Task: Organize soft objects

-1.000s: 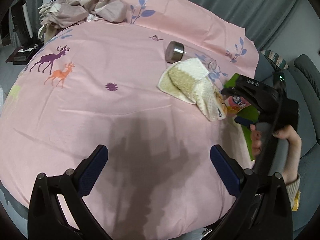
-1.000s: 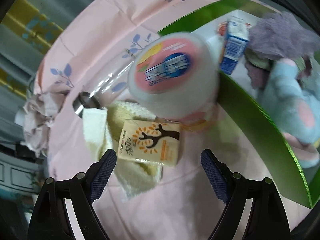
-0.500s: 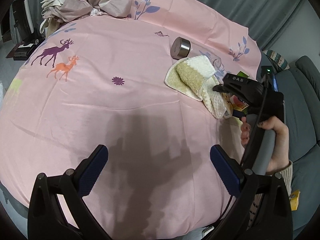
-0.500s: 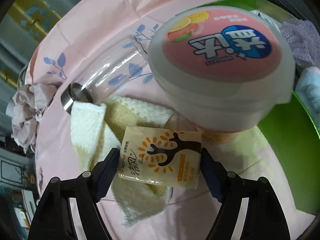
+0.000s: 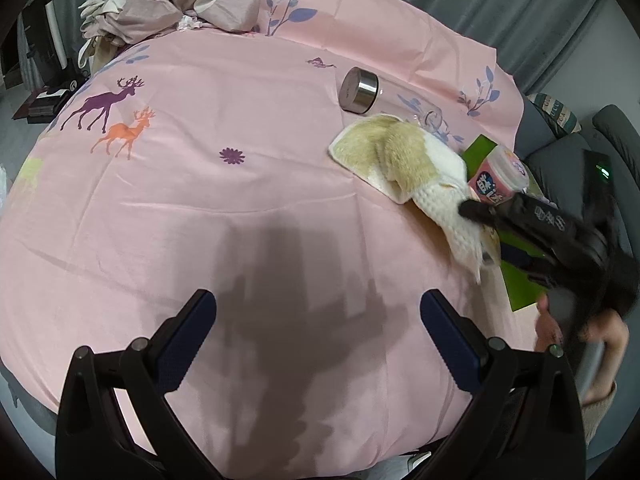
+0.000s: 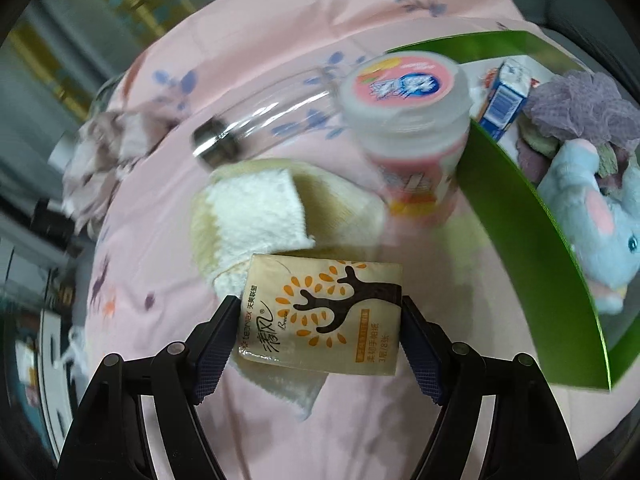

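Your right gripper [image 6: 318, 326] has its pads pressed against both short ends of the tissue pack [image 6: 322, 316], so you have it clamped; the pack looks lifted clear of the towel [image 6: 256, 216] it sits in front of, though how far clear cannot be judged. Taking the green box [image 6: 532, 216] as the landmark: the pack is just outside its near wall, on the towel side; the pink tub [image 6: 408, 128] stands against that wall's far end; the glass bottle [image 6: 260, 120] lies on its side beyond the tub; inside the box are a blue plush toy [image 6: 604, 232], a purple mesh puff [image 6: 580, 108] and a small carton [image 6: 504, 100]. Your left gripper [image 5: 318, 344] is spread wide with nothing between its fingers [image 5: 188, 340], hovering over bare pink sheet [image 5: 200, 184], well away from the box. Judged risks: the pack is soft and gripped only by its ends, so it may buckle or slide out if you swing it quickly. A corner of the towel appears to hang below the pack; whether it is caught cannot be told, but if so it would drag along and could nudge the tub over. The box's near wall stands between the pack and the plush toy; carrying the pack across too low would catch the rim and shift or tip the box. The bottle is round and free to roll if the towel tugs it.
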A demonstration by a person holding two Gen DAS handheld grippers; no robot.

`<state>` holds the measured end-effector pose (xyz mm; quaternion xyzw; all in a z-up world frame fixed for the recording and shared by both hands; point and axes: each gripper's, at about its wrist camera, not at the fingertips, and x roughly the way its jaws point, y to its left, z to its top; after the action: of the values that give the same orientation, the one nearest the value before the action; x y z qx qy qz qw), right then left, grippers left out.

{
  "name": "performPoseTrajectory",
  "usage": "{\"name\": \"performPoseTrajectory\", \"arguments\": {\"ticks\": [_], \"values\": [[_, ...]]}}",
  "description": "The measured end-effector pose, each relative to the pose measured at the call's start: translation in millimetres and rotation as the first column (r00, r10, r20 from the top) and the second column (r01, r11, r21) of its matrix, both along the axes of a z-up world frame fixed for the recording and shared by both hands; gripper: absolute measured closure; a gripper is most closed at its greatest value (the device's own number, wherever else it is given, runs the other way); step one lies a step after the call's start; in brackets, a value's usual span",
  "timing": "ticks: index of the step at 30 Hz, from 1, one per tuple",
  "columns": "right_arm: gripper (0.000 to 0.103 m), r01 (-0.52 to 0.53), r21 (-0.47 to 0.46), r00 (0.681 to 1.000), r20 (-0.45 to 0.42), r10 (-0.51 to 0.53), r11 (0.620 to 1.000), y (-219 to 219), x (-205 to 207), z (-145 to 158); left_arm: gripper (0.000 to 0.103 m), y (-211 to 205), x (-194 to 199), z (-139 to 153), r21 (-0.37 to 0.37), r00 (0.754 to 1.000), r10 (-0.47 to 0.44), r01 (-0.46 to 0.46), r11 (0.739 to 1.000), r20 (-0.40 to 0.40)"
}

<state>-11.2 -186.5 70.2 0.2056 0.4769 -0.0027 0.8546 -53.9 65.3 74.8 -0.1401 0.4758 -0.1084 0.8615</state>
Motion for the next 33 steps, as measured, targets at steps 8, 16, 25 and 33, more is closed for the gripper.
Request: {"name": "performPoseTrajectory", "arguments": {"ticks": [8, 16, 25, 33], "values": [[0.025, -0.229, -0.125, 0.973, -0.058, 0.224, 0.965, 46.4, -26.1, -14.2, 0.001, 10.8, -1.6, -8.3, 0.027, 0.999, 0.039, -0.038, 0.999, -0.025], [0.024, -0.286, -0.155, 0.956, -0.108, 0.271, 0.946, 49.2, -42.9, -29.9, 0.001, 16.7, -3.9, -12.5, 0.041, 0.997, 0.062, -0.061, 0.997, -0.042], [0.024, -0.220, -0.077, 0.970, -0.122, 0.210, 0.973, 8.4, -55.1, -28.2, 0.001, -12.5, -2.8, -6.4, 0.005, 0.999, -0.025, 0.025, 1.000, -0.025], [0.024, -0.202, -0.100, 0.977, -0.095, 0.192, 0.974, -10.4, -73.1, -19.1, 0.004, -61.0, -9.6, -5.6, -0.016, 0.987, -0.158, 0.158, 0.987, -0.022]]}}
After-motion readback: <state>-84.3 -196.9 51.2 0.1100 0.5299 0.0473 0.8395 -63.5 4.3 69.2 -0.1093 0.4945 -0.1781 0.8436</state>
